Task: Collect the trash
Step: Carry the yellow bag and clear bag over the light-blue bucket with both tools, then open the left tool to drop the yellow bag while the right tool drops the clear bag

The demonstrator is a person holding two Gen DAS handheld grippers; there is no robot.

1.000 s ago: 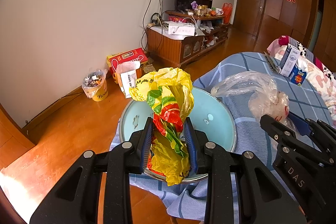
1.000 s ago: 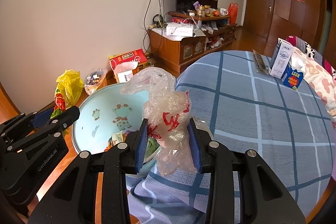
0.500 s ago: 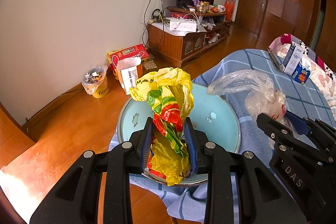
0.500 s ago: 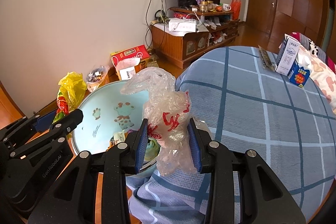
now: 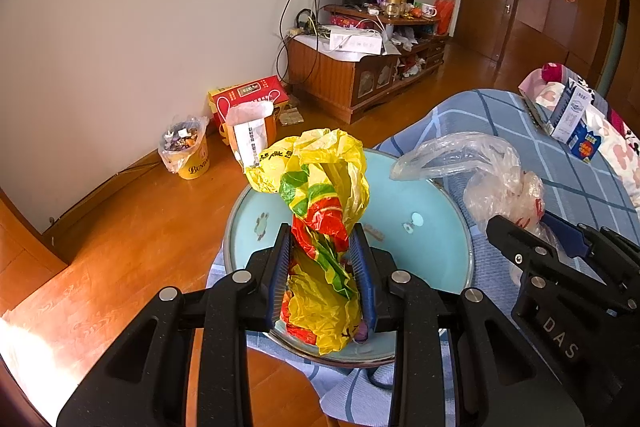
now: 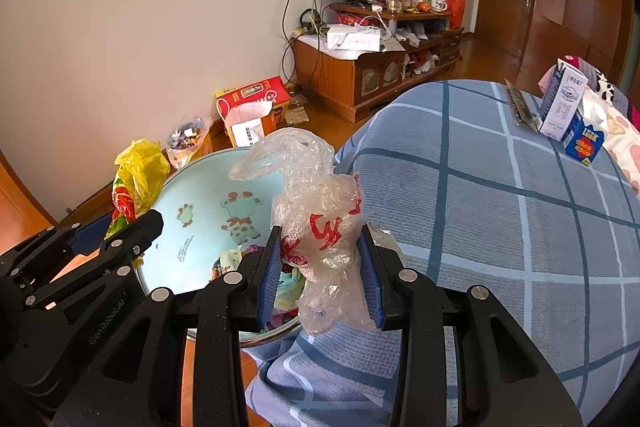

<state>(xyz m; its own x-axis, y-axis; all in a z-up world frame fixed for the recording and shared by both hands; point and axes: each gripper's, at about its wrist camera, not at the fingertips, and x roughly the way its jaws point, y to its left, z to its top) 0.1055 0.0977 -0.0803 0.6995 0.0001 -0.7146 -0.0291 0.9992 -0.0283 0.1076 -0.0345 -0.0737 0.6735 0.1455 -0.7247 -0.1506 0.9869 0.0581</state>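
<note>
My left gripper (image 5: 323, 239) is shut on a crumpled yellow, red and green plastic bag (image 5: 320, 203) and holds it above a light blue round basin (image 5: 432, 231) at the table's edge. My right gripper (image 6: 318, 241) is shut on a crumpled clear plastic bag with red print (image 6: 320, 215), held over the basin's (image 6: 200, 203) right rim. The clear bag (image 5: 496, 179) also shows in the left wrist view, and the yellow bag (image 6: 136, 175) in the right wrist view. Small scraps (image 6: 288, 283) lie in the basin.
The table has a blue checked cloth (image 6: 500, 211). A milk carton (image 6: 562, 107) and a small blue box (image 6: 584, 143) stand at its far right. On the wooden floor are a lined yellow bucket of rubbish (image 5: 188, 151), a red box (image 5: 248, 95) and a TV cabinet (image 5: 360, 67).
Both grippers keep their hold on their bags. They have shifted slightly along the basin; the bags hang as before.
</note>
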